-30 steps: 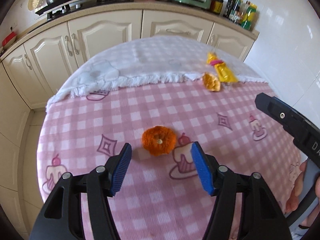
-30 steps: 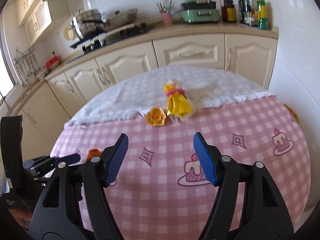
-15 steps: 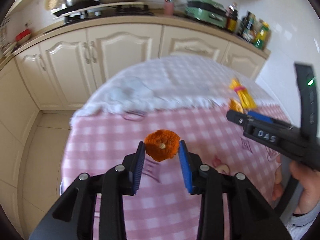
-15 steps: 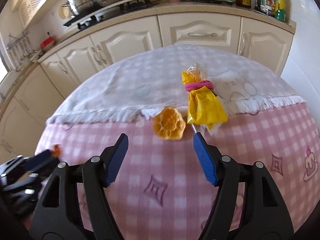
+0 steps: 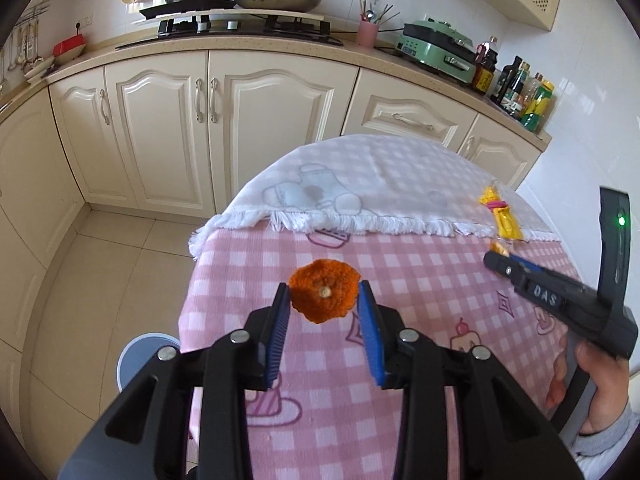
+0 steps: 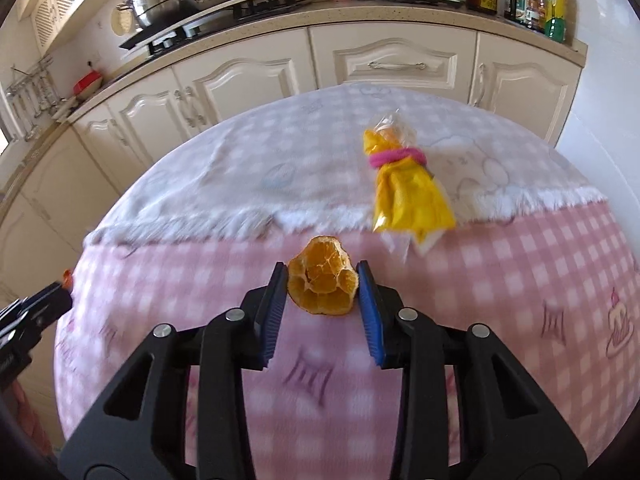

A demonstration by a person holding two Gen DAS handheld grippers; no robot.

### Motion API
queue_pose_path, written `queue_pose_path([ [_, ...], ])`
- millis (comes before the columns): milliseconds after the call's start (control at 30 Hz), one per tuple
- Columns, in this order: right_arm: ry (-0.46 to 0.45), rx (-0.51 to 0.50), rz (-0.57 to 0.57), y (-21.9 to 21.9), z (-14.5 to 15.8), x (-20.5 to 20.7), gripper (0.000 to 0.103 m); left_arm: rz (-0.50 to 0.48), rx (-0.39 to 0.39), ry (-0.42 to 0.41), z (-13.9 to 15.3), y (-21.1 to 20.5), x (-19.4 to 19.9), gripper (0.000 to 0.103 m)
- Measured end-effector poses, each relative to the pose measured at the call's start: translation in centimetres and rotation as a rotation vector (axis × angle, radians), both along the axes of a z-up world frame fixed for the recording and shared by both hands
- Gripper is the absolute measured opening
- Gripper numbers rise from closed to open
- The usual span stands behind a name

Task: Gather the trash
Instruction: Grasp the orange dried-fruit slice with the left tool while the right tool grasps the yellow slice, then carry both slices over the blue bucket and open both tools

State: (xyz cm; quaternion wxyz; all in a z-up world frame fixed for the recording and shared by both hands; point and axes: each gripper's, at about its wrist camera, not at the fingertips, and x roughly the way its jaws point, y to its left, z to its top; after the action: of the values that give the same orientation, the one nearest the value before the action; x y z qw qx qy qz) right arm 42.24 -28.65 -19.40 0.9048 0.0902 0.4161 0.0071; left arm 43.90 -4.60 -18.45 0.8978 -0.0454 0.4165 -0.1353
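Left gripper (image 5: 323,304) clenched on a dark orange peel (image 5: 323,297), carried off the desk (image 5: 420,280) near its edge. Right gripper (image 6: 322,287) jaws closing round a paler peel (image 6: 323,287) on the pink cloth; pads look to touch its sides. Yellow bag (image 6: 404,192) lies just beyond. Peels: light, dry, springy cups, likely to crumple. Best pinched across the rim; the bag by its tied neck.

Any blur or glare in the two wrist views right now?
Left wrist: sharp, even daylight, no strong glare; fisheye bends the cabinets and darkens the corners. Right wrist: motion blur smears the pink checked cloth and white fringe, while the tongs and the peel between them stay crisp.
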Motion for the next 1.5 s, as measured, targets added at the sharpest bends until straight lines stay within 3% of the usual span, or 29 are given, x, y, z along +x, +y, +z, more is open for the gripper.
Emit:
queue_pose_path([
  [233,-0.053,0.057,0.102,4.7,2.9,-3.4,0.035,0.001,-0.047,-0.021,1.3,2.4,-2.5,0.033],
  [433,-0.098,0.092,0.269,14.0,5.5,-4.8,0.035,0.069,-0.066,-0.034,1.8,7.6,-4.4,0.033],
  [600,-0.082,0.115,0.398,22.4,4.9,-5.3,0.035,0.17,-0.069,-0.02,0.9,14.1,-5.6,0.033],
  [767,-0.025,0.142,0.51,30.6,2.2,-5.4,0.035,0.288,-0.053,0.04,-2.4,21.6,-7.1,0.033],
  [1033,0.135,0.12,0.601,39.8,-6.1,-3.4,0.035,0.414,-0.059,0.184,-10.3,30.0,-7.2,0.033],
  [1267,0.197,0.093,0.554,40.6,-11.1,-0.3,0.035,0.421,-0.069,0.288,-16.3,31.8,-3.9,0.033],
  [1500,0.199,0.132,0.493,39.8,-13.3,1.5,0.035,0.4,-0.084,0.291,-18.2,31.2,-0.2,0.034],
])
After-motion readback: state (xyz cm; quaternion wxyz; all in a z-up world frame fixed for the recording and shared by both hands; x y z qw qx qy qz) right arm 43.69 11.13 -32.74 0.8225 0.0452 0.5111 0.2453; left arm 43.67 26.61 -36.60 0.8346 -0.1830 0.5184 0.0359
